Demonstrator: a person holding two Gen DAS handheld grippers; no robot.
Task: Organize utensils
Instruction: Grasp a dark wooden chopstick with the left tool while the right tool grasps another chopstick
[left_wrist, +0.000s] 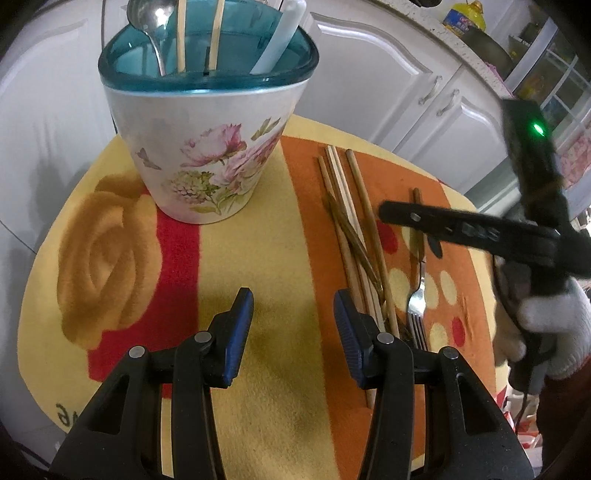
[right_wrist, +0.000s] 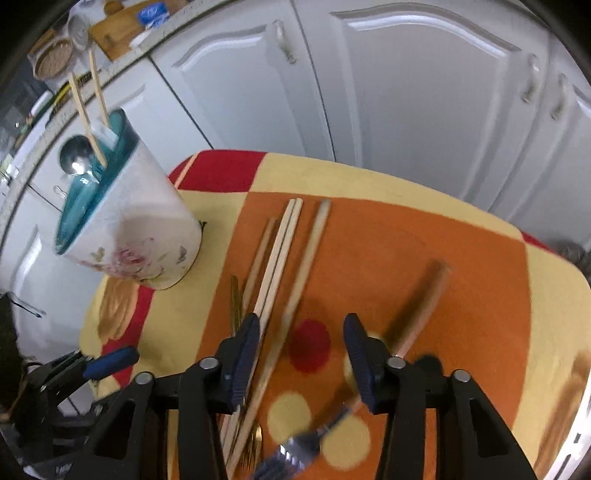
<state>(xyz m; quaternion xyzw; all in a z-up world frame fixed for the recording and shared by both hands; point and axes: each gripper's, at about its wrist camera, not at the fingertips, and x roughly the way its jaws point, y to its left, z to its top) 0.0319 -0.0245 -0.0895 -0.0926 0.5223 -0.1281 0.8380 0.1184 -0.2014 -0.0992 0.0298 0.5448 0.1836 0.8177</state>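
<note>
A floral utensil holder (left_wrist: 207, 147) with a teal rim stands on the mat at the back left; it holds a metal spoon (left_wrist: 147, 22), two chopsticks and a white utensil. It also shows in the right wrist view (right_wrist: 136, 236). Several wooden chopsticks (left_wrist: 351, 225) lie on the orange part of the mat, with a wood-handled fork (left_wrist: 416, 295) to their right. My left gripper (left_wrist: 293, 321) is open and empty, above the mat just left of the chopsticks. My right gripper (right_wrist: 301, 354) is open and empty, low over the chopsticks (right_wrist: 280, 266) and the fork (right_wrist: 417, 321).
The yellow, orange and red mat (left_wrist: 258, 369) covers a small round table. White cabinet doors (right_wrist: 406, 92) stand close behind it. The right gripper's body (left_wrist: 480, 232) reaches in over the fork from the right. A counter with jars (right_wrist: 55, 55) is at the far left.
</note>
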